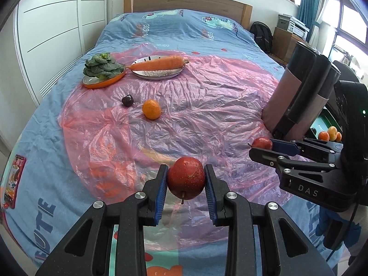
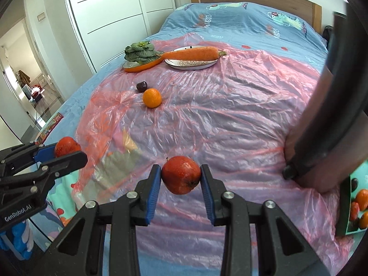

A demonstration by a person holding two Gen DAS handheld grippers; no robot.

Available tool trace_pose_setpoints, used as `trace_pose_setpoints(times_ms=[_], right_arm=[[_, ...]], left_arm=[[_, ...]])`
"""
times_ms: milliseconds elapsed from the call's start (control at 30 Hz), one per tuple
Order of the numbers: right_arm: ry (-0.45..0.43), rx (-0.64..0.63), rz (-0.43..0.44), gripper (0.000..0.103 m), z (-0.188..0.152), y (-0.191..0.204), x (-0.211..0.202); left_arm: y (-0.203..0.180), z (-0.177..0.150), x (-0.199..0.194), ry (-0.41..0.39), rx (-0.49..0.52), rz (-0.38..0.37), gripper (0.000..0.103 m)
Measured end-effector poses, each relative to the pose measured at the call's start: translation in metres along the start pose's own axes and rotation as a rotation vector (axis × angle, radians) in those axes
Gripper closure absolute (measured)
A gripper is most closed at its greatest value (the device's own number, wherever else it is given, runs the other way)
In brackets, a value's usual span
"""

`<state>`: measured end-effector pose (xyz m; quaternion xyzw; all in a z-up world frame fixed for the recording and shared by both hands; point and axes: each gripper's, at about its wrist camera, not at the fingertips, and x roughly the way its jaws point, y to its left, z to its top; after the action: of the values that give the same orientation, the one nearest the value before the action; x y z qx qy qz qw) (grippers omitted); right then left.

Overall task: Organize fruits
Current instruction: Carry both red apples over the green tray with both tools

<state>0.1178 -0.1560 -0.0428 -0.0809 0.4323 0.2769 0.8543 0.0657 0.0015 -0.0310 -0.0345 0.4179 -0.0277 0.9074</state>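
Observation:
My left gripper (image 1: 185, 184) is shut on a red apple (image 1: 186, 177), held above the pink plastic sheet (image 1: 207, 105) on the bed. My right gripper (image 2: 181, 180) is likewise shut on a second red apple (image 2: 180, 173). Each gripper shows in the other's view with its apple: the right gripper (image 1: 264, 148) at the right, the left gripper (image 2: 67, 153) at the left. An orange (image 1: 151, 109) (image 2: 151, 97) and a dark plum (image 1: 127, 100) (image 2: 141, 86) lie loose on the sheet farther back.
A carrot (image 1: 158, 63) lies on a white plate (image 1: 158, 74); leafy greens (image 1: 102, 67) sit on an orange plate (image 1: 101, 84) beside it. A green box (image 2: 345, 207) holding several fruits stands at the right edge, behind a dark and pinkish upright column (image 1: 296, 92). White wardrobe left.

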Motion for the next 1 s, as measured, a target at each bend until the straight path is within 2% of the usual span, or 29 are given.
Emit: trace_pose_setpoints(times_ms=[567, 800, 1000], right_arm=[[-0.098, 0.212, -0.171, 0.048, -0.081, -0.118, -0.114], [-0.142, 0.31, -0.243, 0.048, -0.108, -0.173, -0.151], [-0.19, 0.388, -0.311, 0.048, -0.117, -0.229, -0.174]], left_arm=[[-0.123, -0.001, -0.026, 0.02, 0.184, -0.157, 0.076], [-0.186, 0.003, -0.023, 0.039, 0.281, -0.236, 0.076], [-0.247, 0.018, -0.009, 0.045, 0.36, -0.302, 0.076]])
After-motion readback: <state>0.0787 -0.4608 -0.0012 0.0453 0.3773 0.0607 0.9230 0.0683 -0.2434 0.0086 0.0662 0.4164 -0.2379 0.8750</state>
